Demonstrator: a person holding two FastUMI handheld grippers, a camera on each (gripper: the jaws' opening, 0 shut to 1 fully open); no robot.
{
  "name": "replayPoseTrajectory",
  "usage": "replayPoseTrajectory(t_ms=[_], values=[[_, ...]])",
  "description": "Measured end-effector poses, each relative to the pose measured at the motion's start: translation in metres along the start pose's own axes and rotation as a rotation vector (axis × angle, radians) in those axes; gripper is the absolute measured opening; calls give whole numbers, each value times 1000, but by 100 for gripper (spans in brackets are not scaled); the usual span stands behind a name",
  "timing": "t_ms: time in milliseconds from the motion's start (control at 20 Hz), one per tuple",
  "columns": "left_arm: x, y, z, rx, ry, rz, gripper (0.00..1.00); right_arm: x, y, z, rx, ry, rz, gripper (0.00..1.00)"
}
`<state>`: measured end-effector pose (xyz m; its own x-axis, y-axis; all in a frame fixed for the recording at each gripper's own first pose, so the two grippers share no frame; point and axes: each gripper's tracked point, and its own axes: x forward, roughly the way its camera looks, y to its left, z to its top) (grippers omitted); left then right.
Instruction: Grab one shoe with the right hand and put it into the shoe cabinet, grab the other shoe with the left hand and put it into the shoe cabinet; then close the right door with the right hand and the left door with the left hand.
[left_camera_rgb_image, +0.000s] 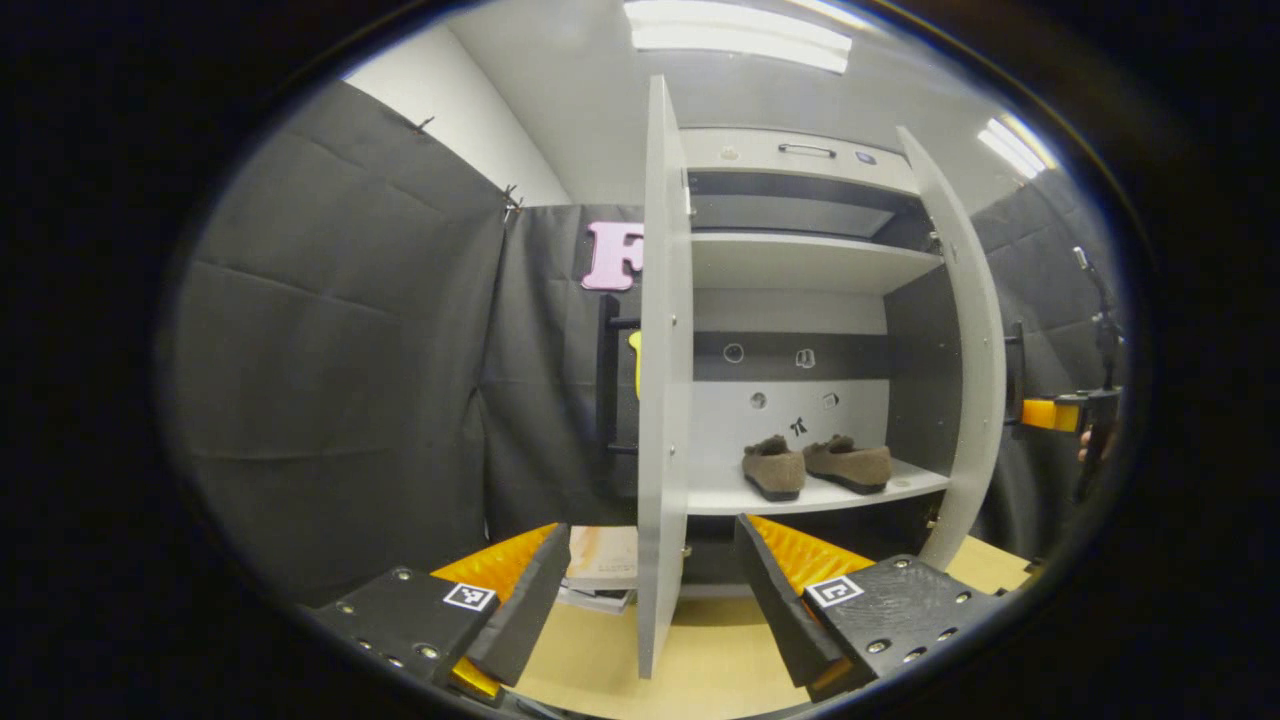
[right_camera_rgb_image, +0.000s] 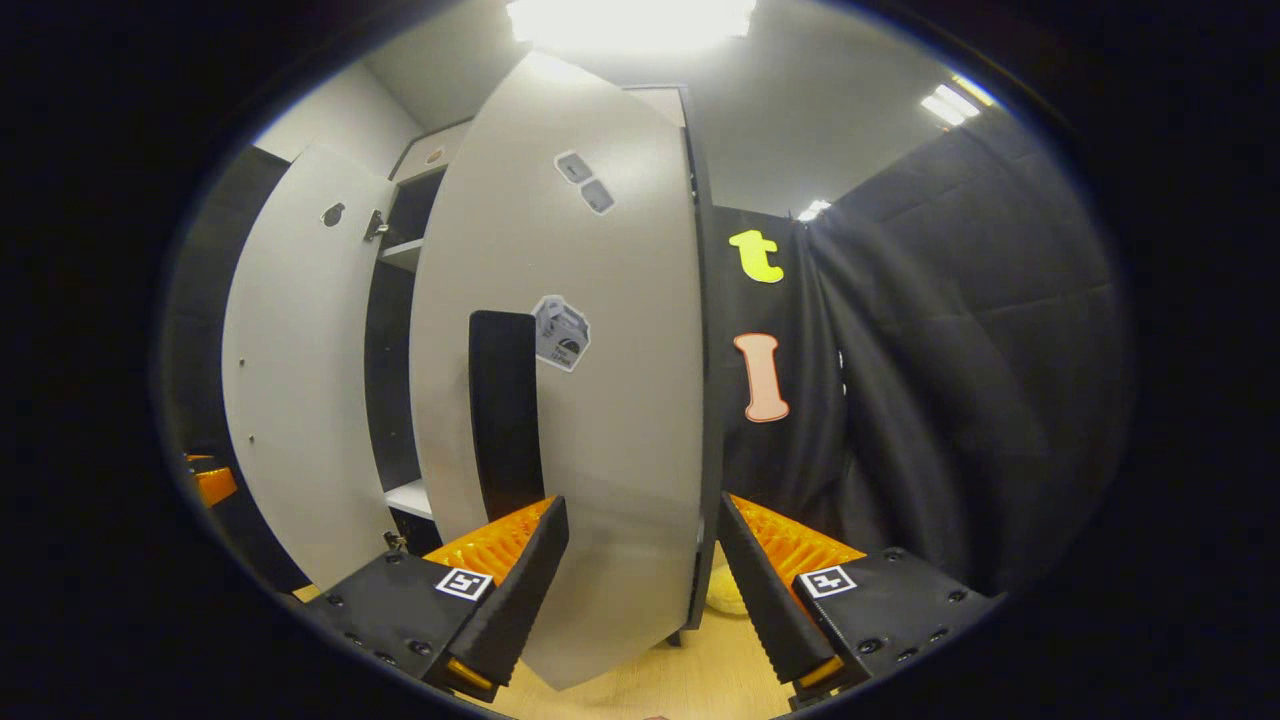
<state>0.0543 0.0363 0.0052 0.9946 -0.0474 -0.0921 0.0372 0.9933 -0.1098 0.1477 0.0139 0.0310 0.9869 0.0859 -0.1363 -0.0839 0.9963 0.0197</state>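
Note:
Two brown fuzzy shoes (left_camera_rgb_image: 775, 468) (left_camera_rgb_image: 850, 462) stand side by side on the lower shelf (left_camera_rgb_image: 720, 497) of the grey shoe cabinet. Both doors are swung open. The left door (left_camera_rgb_image: 655, 400) is edge-on to my left gripper (left_camera_rgb_image: 645, 600), which is open with the door's edge between its fingers, no pad pressing. The right door (left_camera_rgb_image: 965, 350) stands ajar, with my right gripper (left_camera_rgb_image: 1060, 413) just beyond it. In the right gripper view the right door's outer face (right_camera_rgb_image: 600, 420) with its black handle (right_camera_rgb_image: 505, 415) is close ahead of my open right gripper (right_camera_rgb_image: 640, 580). The left door (right_camera_rgb_image: 300, 400) shows behind.
A stack of books or papers (left_camera_rgb_image: 605, 570) lies on the wooden surface (left_camera_rgb_image: 600, 660) left of the cabinet's foot. A pale yellow object (right_camera_rgb_image: 725, 592) sits by the right door's hinge side. Black cloth walls close in on both sides. Upper shelves (left_camera_rgb_image: 800, 262) hold nothing.

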Motion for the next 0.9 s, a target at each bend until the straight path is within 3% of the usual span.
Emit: replayPoseTrajectory(t_ms=[200, 450, 550, 900], values=[[-5, 14, -1, 6, 3, 41, 96, 28, 23, -14, 5, 52, 62, 96], [-10, 33, 2, 13, 2, 91, 99, 41, 26, -21, 33, 68, 84, 92], [-9, 45, 9, 31, -8, 119, 99, 39, 16, -28, 34, 77, 69, 96], [23, 95, 38, 32, -36, 206, 89, 2, -39, -41, 28, 52, 2, 96]])
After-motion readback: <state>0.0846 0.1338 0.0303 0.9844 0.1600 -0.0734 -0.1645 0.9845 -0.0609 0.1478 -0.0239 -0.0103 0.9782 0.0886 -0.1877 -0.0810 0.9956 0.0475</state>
